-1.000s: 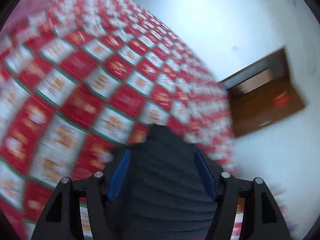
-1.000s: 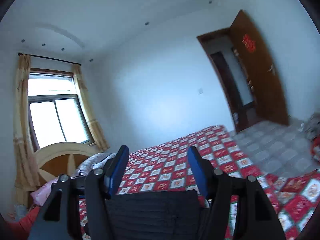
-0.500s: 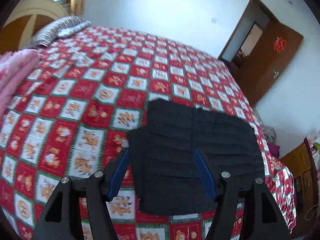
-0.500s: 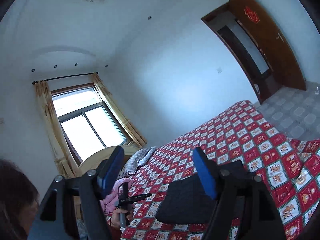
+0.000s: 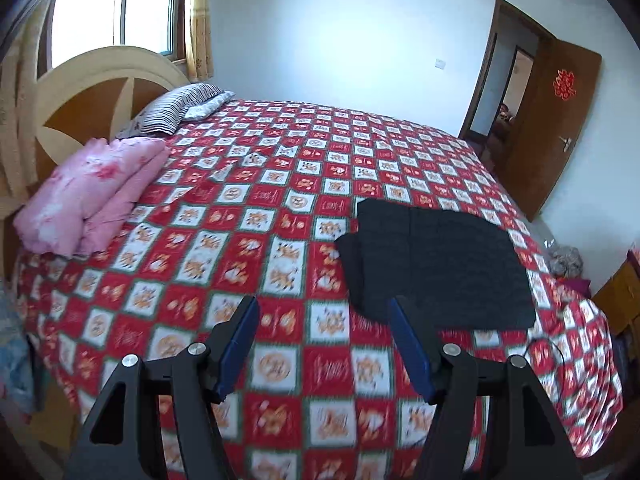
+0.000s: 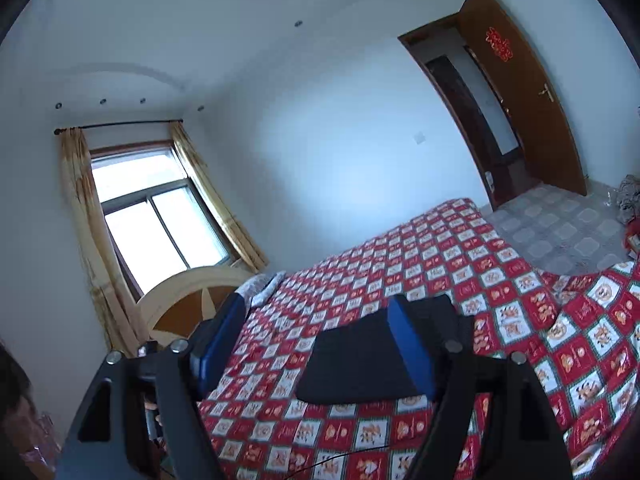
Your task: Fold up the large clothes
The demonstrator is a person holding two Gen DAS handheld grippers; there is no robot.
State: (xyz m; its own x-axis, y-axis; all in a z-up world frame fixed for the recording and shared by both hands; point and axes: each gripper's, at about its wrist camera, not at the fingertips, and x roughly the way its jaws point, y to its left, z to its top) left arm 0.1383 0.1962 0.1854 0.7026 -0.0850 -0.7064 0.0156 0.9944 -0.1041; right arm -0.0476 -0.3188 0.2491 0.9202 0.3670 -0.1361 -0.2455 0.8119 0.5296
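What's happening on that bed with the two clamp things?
A person holds a gripping tool in each hand to fold clothes. A black garment lies folded on the red checked bedspread. The left tool and right tool are both open, holding nothing, up off the bed. A pink quilt sits by the headboard.

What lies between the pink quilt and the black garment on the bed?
Only bare bedspread, seen in the left wrist view: nothing rests between the pink quilt and the black garment.
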